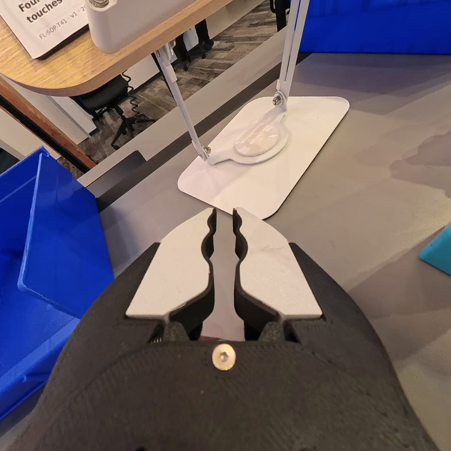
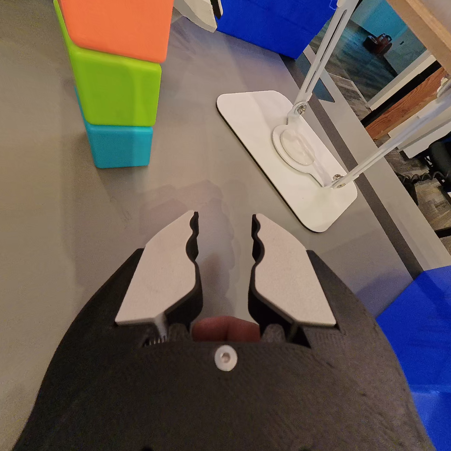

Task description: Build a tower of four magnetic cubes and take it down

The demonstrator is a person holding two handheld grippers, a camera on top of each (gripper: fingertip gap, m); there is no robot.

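A: Where does the tower stand?

B: Left of the white stand base [image 2: 280, 156] on the counter [image 2: 48, 219]: teal cube [image 2: 119, 146] at the bottom, green cube [image 2: 114, 90] on it, orange cube [image 2: 117, 26] above. Anything higher is out of frame.

A: And the claws?

B: The right claw [image 2: 225, 216] is partly open and empty, nearer than the tower. The left claw [image 1: 224, 210] is nearly closed, holding nothing.

A: Risks?

B: The cubes sit slightly twisted; a sideways knock, or a lift dragging the magnetically stuck cube below, could probably topple the stack.
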